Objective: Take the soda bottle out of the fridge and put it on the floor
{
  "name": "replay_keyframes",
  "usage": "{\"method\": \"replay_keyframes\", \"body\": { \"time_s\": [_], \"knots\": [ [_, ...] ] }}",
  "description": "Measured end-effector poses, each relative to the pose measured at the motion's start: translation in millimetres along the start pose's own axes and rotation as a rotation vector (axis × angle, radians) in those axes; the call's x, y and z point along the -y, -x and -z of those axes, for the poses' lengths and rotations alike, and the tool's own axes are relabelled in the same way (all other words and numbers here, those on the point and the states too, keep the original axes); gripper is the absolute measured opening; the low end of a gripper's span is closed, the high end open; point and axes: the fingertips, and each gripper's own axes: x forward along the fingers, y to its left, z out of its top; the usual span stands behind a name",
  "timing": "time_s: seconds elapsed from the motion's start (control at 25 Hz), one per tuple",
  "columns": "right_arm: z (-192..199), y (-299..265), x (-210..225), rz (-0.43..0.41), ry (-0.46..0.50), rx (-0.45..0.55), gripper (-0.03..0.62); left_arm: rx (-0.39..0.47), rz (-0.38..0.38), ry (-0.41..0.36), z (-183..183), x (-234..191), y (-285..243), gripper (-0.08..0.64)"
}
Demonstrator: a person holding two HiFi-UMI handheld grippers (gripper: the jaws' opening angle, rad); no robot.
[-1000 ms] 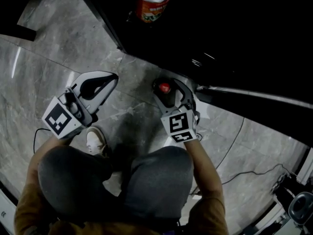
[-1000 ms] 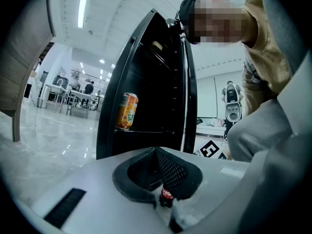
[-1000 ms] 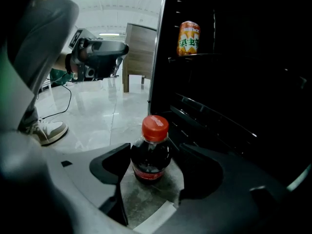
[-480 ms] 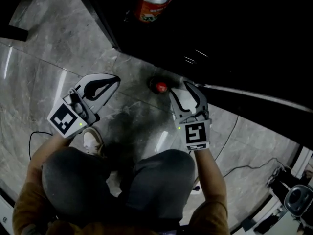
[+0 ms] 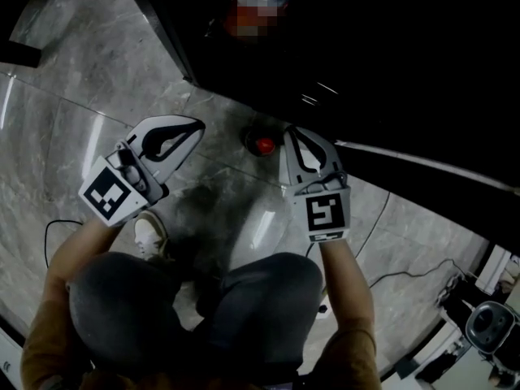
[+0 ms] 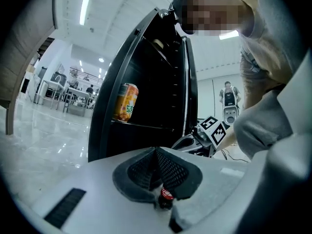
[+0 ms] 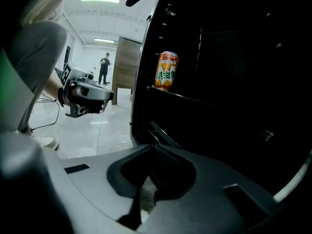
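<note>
The soda bottle (image 5: 264, 145) stands upright on the floor (image 5: 81, 80) just in front of the open fridge (image 5: 390, 63), between our 2 tools. The right hand-held gripper (image 5: 289, 133) sits just beside it, jaws together on nothing. The left hand-held gripper (image 5: 195, 123) is likewise closed and empty, farther off. We judge the placing done, so we should draw the right one straight back from the cap, with no sideways sweep, lest it tip.

Head view dim, fridge interior (image 5: 406, 47) crushed to black, streak glare on polished floor (image 5: 65, 128); gripper views fisheye with dark vignetted corners, ceiling lights (image 6: 87, 5) blown out at left view's top.
</note>
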Motion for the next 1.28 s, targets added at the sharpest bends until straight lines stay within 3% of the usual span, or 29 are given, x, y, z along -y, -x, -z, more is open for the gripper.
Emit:
{"method": "replay_keyframes", "body": {
  "time_s": [0.08,0.16,0.28,0.36,0.6,0.84,1.0,1.28],
  "knots": [
    [16,-35,-27,0.007,-0.166,0.061,0.002,-0.113,0.049,-0.088,27,-14,15,0.002],
    [17,-64,-35,0.013,-0.252,0.086,0.002,-0.143,0.057,-0.129,32,-35,17,0.002],
    [-13,-90,-36,-0.001,-0.227,0.105,0.0,-0.066,-0.003,-0.093,0,-66,15,0.002],
    [-36,-91,-42,-0.013,-0.229,0.118,0.002,-0.071,-0.01,-0.108,-18,-65,17,0.002],
    [-49,-7,-19,-0.026,-0.237,0.105,0.002,-0.121,-0.063,-0.054,-57,4,-1,0.002],
    [-61,20,-25,-0.04,-0.235,0.049,0.002,-0.152,-0.083,0.002,-70,25,3,0.001],
    [-62,13,-26,-0.013,-0.205,0.023,0.002,-0.143,-0.085,0.06,-55,25,12,0.002],
    [-101,8,-3,0.055,-0.142,0.077,0.0,-0.075,-0.095,0.172,-73,19,-2,0.002]
  ]
}}
